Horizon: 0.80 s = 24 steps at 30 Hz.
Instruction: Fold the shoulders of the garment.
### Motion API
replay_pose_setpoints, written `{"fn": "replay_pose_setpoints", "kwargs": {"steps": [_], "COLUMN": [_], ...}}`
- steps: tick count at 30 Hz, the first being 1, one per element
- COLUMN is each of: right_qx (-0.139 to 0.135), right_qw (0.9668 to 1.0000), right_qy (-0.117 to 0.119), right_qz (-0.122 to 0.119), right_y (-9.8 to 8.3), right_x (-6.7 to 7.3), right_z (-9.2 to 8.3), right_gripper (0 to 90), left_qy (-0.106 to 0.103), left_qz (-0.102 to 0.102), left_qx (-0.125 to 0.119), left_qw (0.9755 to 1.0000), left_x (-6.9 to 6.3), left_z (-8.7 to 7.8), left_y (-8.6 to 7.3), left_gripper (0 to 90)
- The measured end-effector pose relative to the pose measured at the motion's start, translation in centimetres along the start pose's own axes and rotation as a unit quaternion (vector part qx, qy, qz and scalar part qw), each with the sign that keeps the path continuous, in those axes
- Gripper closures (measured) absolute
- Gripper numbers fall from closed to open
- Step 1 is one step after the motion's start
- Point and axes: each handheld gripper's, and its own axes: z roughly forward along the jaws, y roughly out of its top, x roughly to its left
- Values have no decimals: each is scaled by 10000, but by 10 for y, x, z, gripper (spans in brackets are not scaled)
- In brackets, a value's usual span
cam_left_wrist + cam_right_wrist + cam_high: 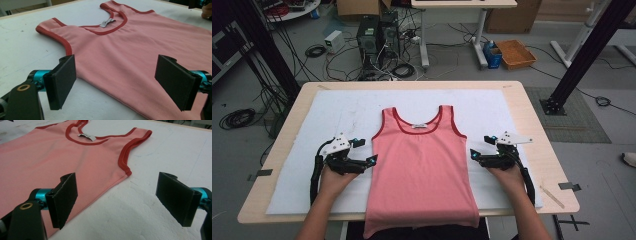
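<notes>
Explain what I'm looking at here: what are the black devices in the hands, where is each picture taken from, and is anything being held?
A person holds a two-jaw gripper in each hand. The high view looks down on the table: the left gripper and right gripper flank a pink tank top lying flat on a white sheet, its hem hanging over the near edge. The other two pictures come from cameras riding on each gripper. Both grippers are open; neither holds anything.
</notes>
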Motion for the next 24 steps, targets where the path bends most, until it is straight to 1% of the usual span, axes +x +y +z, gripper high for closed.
{"fn": "replay_pose_setpoints", "kwargs": {"steps": [1,3,7,9,11,14,19,22,24], "right_qx": [0,14,20,18,94,141,35,58,11], "right_qw": [10000,10000,10000,10000,10000,9999,9999,9999,10000], "right_qy": [0,-2,1,-12,-13,-32,-105,-84,-77], "right_qz": [0,-13,19,-40,-21,28,-68,-48,-5], "right_y": [0,0,0,0,1,1,0,0,0], "right_x": [0,0,-1,0,0,-1,2,1,1], "right_z": [0,0,0,1,2,3,1,1,0], "right_gripper": [173,173,173,173,173,173,173,173,173], "left_qy": [1,10,35,22,26,7,1,7,23], "left_qz": [32,33,-92,-53,-7,-36,-73,-86,-70], "left_qx": [-7,-26,-62,-80,-80,-84,-99,-96,-82], "left_qw": [10000,10000,9999,10000,10000,10000,9999,9999,9999], "left_x": [0,0,2,1,1,1,2,2,1], "left_z": [0,-1,-1,-2,-1,-2,-2,-2,-2], "left_y": [0,0,-1,-1,-1,-1,-1,-1,-1], "left_gripper": [176,176,176,176,176,176,176,176,176]}}
